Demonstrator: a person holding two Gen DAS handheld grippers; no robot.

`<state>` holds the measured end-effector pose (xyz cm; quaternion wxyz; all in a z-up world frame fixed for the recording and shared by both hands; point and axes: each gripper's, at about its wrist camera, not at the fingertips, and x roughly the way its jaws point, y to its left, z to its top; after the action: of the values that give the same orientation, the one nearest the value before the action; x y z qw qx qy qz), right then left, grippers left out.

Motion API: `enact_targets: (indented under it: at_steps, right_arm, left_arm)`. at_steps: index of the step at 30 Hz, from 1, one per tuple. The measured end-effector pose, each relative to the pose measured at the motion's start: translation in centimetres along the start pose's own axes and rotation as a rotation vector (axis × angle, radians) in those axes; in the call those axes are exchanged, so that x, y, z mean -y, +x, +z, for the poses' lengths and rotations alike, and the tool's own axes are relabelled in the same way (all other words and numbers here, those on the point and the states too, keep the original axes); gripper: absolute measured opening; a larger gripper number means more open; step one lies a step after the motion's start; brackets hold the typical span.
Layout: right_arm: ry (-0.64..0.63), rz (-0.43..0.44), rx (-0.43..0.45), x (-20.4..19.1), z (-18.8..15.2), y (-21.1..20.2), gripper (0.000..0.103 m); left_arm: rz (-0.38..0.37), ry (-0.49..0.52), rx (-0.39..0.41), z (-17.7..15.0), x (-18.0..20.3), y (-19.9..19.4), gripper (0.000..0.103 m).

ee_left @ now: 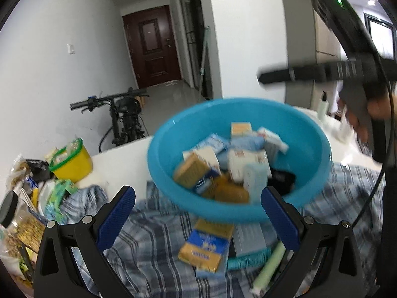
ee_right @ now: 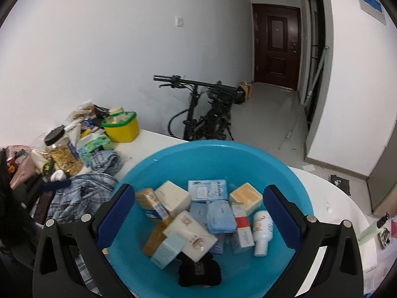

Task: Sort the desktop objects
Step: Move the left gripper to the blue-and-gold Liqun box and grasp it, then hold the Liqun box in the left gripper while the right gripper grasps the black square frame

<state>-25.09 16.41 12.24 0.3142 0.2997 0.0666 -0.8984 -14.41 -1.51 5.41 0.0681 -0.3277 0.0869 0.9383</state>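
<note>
A blue plastic basin [ee_right: 158, 164] stands on the white table [ee_right: 153, 139], resting partly on a blue plaid cloth [ee_left: 153, 243]. It holds a jumble of small cartons and packets: a cream tissue pack [ee_right: 173, 196], pale blue packets [ee_right: 220, 216], an orange-topped box [ee_right: 245, 196], a white bottle [ee_right: 262, 231] lying on its side, and a black bundle [ee_right: 198, 270] at the near edge.

The right gripper [ee_right: 198, 213] hangs over the basin with its fingers spread wide and nothing between them; the blue pads [ee_right: 115, 213] frame the pile from either side without touching it.

The left gripper [ee_left: 198, 218] is likewise spread and empty. The basin lies just beyond its fingertips, blurred, while a gold-and-blue packet [ee_left: 204, 248], a pale green tube [ee_left: 269, 265] and a grey box [ee_left: 250, 238] lie on the cloth between its fingers.

To the left of the basin stand a yellow tub [ee_right: 121, 126] with a green rim, a black-lidded jar [ee_right: 63, 154] and a heap of snack bags [ee_left: 53, 196]. A bicycle [ee_right: 211, 114] leans by the wall.
</note>
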Motion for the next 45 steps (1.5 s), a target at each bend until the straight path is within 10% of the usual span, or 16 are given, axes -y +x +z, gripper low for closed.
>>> enact_targets:
  at_steps: [6,23,29,45]
  right_arm:
    - [-0.02,-0.013,0.0,-0.7,0.2,-0.1,0.103]
    - [-0.05,0.01,-0.031,-2.5,0.0,1.0,0.103]
    - [-0.077,-0.002,-0.048,-3.6,-0.2,1.4,0.103]
    - [-0.228,-0.037,-0.04,-10.0,-1.1,0.3,0.103]
  left_arm:
    - [-0.128,0.023,-0.009,-4.4,-0.1,1.6,0.103]
    - [-0.163,-0.004,-0.132,-8.8,-0.8,7.5,0.103]
    - [-0.269,-0.081,-0.139,-9.2,-1.4,7.9,0.058]
    - [-0.283,-0.089,-0.072,-8.6,-1.3,6.3,0.057]
